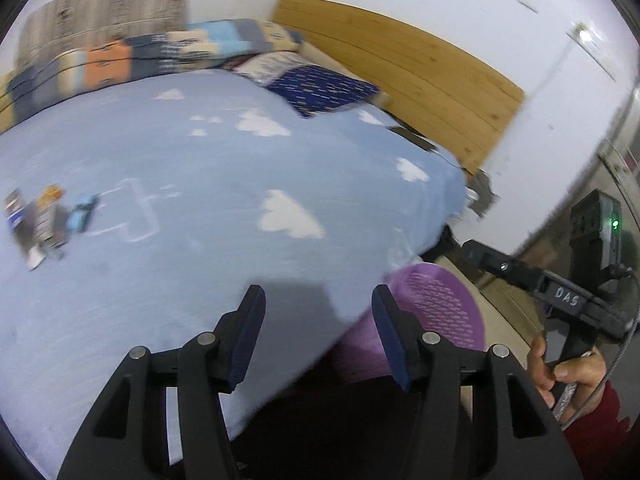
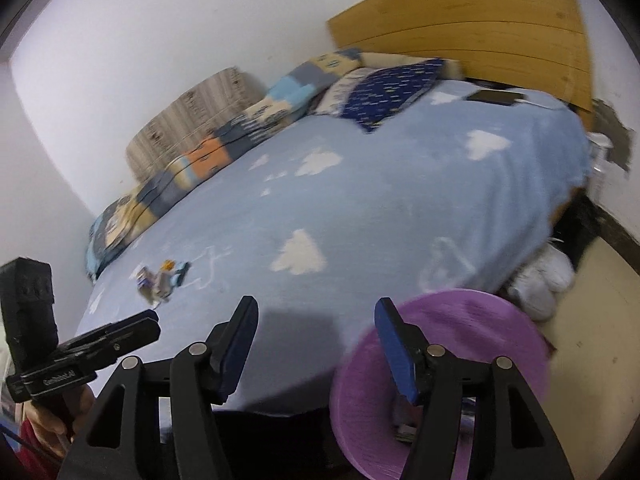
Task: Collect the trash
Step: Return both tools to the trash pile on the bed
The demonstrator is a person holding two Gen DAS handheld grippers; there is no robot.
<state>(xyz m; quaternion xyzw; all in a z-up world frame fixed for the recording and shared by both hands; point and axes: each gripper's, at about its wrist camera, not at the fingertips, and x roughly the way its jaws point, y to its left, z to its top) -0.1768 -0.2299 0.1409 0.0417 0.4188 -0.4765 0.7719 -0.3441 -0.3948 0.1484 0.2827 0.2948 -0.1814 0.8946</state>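
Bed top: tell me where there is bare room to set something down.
Free: the blue blanket between the wrappers and the navy pillow. Crowded: the far edge with the folded quilt, and the phone by the headboard.

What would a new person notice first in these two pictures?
First, the big bed with its light blue blanket printed with white clouds, filling most of both views. Next, the purple bin standing on the floor beside the bed's near edge, at lower right. Then a small pile of wrappers lying on the blanket, far to the left, apart from both grippers.
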